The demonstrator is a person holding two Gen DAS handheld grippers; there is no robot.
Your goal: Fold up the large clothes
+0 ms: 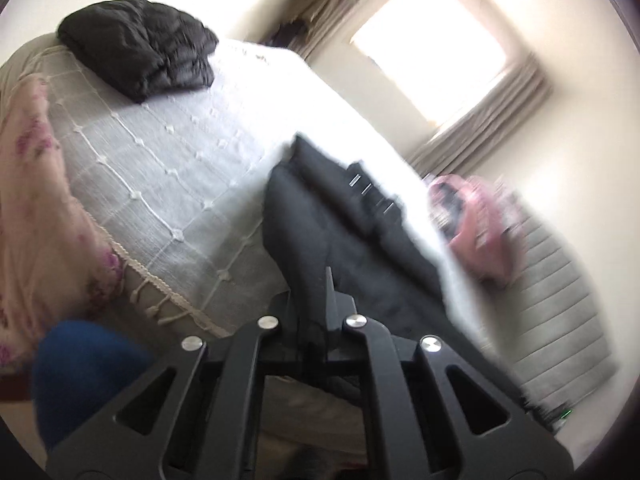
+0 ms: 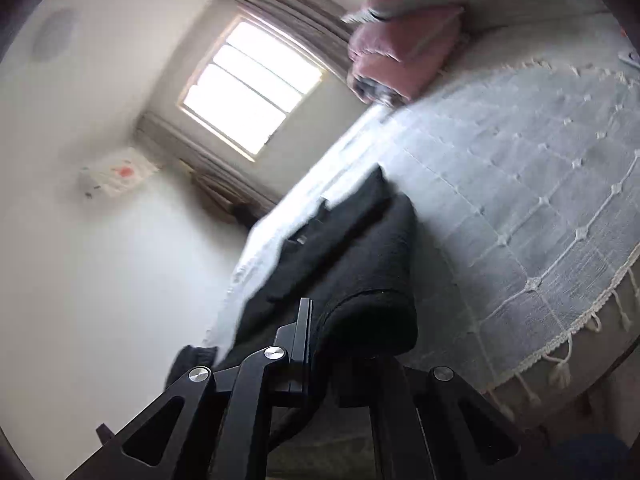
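A large dark grey garment [image 1: 340, 220] lies stretched over the bed's pale grey cover [image 1: 168, 160]. My left gripper [image 1: 316, 300] is shut on its near edge; cloth runs up between the fingers. In the right wrist view the same garment [image 2: 352, 248] lies folded over in a thick roll, and my right gripper [image 2: 320, 320] is shut on its near edge; cloth hides the right finger. A folded black puffy jacket [image 1: 140, 48] sits at the bed's far corner.
A pink folded bundle [image 1: 476, 224] lies by the grey headboard [image 1: 560, 312]; it also shows in the right wrist view [image 2: 396, 40]. A pink floral cloth [image 1: 36, 208] hangs at the left. A bright window [image 2: 252, 84] is beyond the bed. The cover's fringe [image 2: 560, 352] marks the bed edge.
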